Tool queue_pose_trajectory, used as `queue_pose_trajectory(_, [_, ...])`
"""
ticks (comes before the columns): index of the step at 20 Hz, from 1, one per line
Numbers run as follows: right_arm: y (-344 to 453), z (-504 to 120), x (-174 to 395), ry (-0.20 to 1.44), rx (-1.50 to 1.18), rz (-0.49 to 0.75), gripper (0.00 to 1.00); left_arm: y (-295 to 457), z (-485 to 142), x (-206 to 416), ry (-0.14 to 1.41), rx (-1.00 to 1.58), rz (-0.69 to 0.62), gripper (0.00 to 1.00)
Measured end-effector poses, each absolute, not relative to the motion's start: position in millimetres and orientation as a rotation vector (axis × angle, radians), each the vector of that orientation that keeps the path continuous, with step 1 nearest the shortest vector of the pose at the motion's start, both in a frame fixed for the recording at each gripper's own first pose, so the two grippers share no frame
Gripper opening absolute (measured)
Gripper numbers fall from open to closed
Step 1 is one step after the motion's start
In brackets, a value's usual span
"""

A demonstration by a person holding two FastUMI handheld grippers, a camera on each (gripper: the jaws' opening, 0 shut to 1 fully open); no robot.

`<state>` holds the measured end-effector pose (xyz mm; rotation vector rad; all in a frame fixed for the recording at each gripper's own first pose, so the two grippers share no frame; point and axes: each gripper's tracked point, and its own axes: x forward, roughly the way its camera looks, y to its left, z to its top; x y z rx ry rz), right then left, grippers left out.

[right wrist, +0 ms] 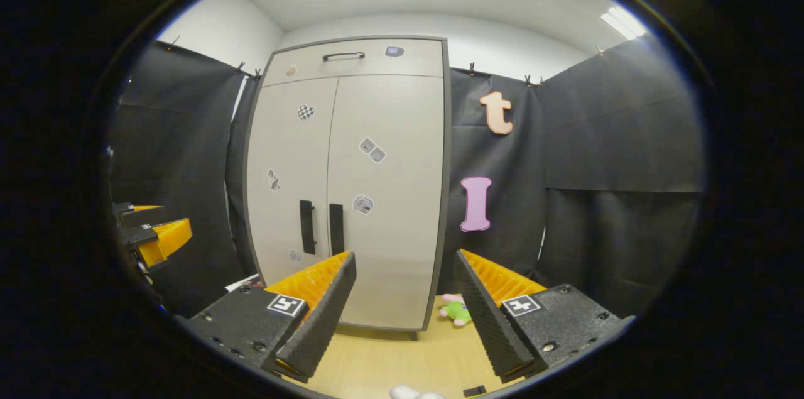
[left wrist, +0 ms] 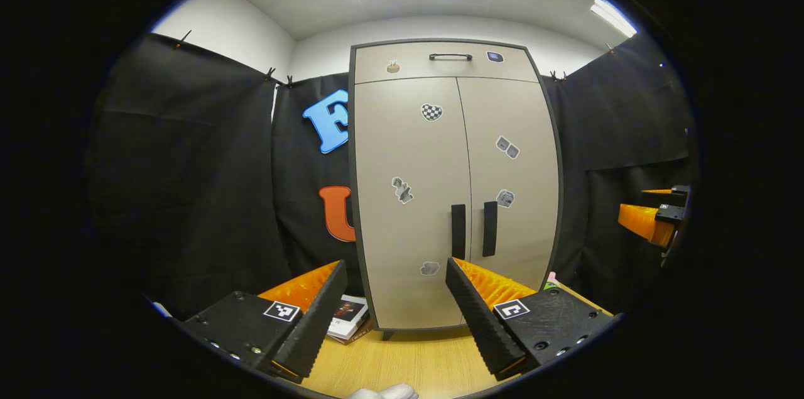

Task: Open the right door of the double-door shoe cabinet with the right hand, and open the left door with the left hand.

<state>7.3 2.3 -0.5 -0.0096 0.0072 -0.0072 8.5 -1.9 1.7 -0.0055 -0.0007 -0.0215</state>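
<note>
The double-door shoe cabinet (left wrist: 455, 185) stands upright on the wooden table (left wrist: 414, 364), both doors closed. The left gripper (left wrist: 396, 286) and right gripper (right wrist: 405, 279) are released, jaws spread, holding nothing. The rigid panels should swing lightly on hinges; grip each by its vertical handle: left handle (left wrist: 458, 231), right handle (right wrist: 336, 229).

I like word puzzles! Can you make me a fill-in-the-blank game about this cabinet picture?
1. Both cabinet doors are ____.
2. The two door handles stand ____ by side at the middle seam.
3. The left gripper and the right gripper each have their fingers ____.
4. The drawer handle sits ____ the doors.

Missing words: closed; side; open; above
</note>
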Motion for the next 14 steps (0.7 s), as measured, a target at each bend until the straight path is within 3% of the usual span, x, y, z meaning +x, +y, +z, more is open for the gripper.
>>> queue_pose_trajectory(8, [15, -7, 29, 0.02, -0.012, -0.004, 0.99, -1, -3, 10, 0.008, -0.005, -0.02, 0.96])
queue_pose_trajectory(14, [45, -11, 78, 0.015, -0.003, 0.007, 0.99, 8, -10, 6, 0.02, 0.0, 0.001, 0.96])
